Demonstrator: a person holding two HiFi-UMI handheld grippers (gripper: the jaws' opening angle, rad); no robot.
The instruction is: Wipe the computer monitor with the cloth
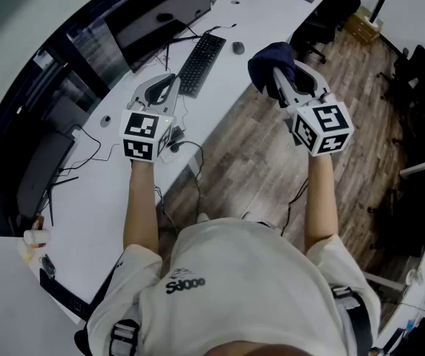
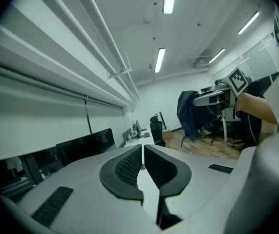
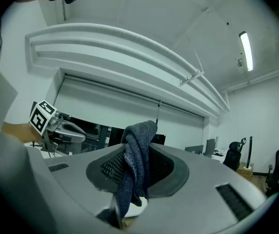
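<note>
Wood flooring and a long white tabletop (image 1: 260, 17) running beneath a shaded window fill the office, where the computer monitor (image 1: 166, 7) is seen dark and upright at the tabletop's far edge, behind a black keyboard (image 1: 200, 64). Both grippers are held up and forward by a standing person, short of the screen, apparently in readiness for a wipe not yet begun. The right gripper (image 1: 282, 78) is raised over the floor, just off the tabletop's edge. Its fingers are clamped on the dark blue cloth (image 3: 138, 135), which is bunched between them and stands proud of the tips, so a soft face can be presented to the glass. The left gripper (image 2: 142, 152) is poised above the tabletop near the keyboard. Its fingers (image 2: 124, 167) are pressed together on nothing, seemingly spare for this job.
</note>
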